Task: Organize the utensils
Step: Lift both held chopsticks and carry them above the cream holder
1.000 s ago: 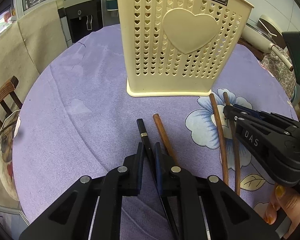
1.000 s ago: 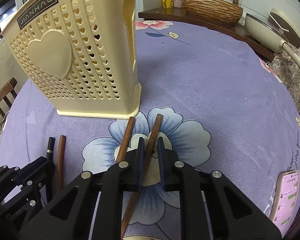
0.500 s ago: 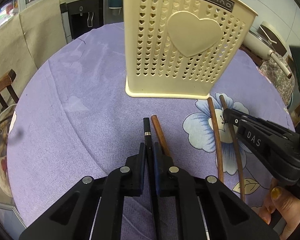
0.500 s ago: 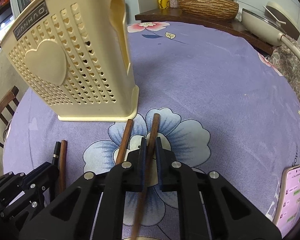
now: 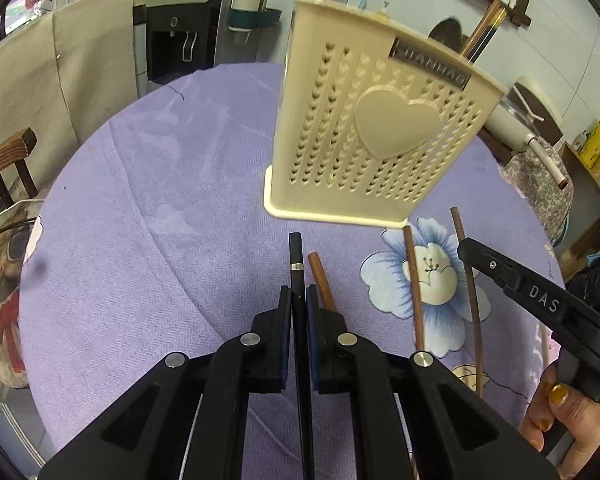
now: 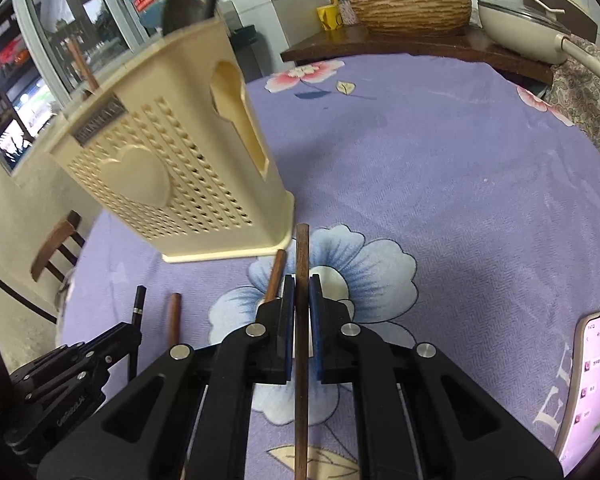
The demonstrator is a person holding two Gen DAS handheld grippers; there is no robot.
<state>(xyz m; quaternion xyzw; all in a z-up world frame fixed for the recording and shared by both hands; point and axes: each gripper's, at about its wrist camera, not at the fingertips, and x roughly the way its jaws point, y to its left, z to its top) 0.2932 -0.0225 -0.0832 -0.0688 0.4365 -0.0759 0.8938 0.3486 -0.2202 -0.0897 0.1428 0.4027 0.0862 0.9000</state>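
Note:
A cream perforated utensil holder [image 5: 380, 140] with a heart stands on the purple flowered tablecloth [image 5: 140, 220], a few sticks poking out of its top. In the left wrist view my left gripper [image 5: 299, 294] is shut on a black chopstick [image 5: 295, 252] with a silver band, its tip aimed at the holder's base. A brown chopstick [image 5: 320, 276] lies just right of it. In the right wrist view my right gripper [image 6: 301, 292] is shut on a brown chopstick [image 6: 302, 252], raised off the cloth. Another brown chopstick [image 6: 276, 276] lies left of it.
A phone [image 6: 592, 380] lies at the table's right edge. A wooden chair [image 5: 8, 168] and a dog-print cushion [image 5: 0, 272] sit off the left edge. A woven basket [image 6: 412, 10] and a cream pan [image 6: 540, 28] stand on the counter behind. A hand [image 5: 560, 420] holds the right gripper.
Both grippers closed fully onto their chopsticks and rose, lifting the black one and the brown one off the cloth. The holder now appears farther and more tilted in both views.

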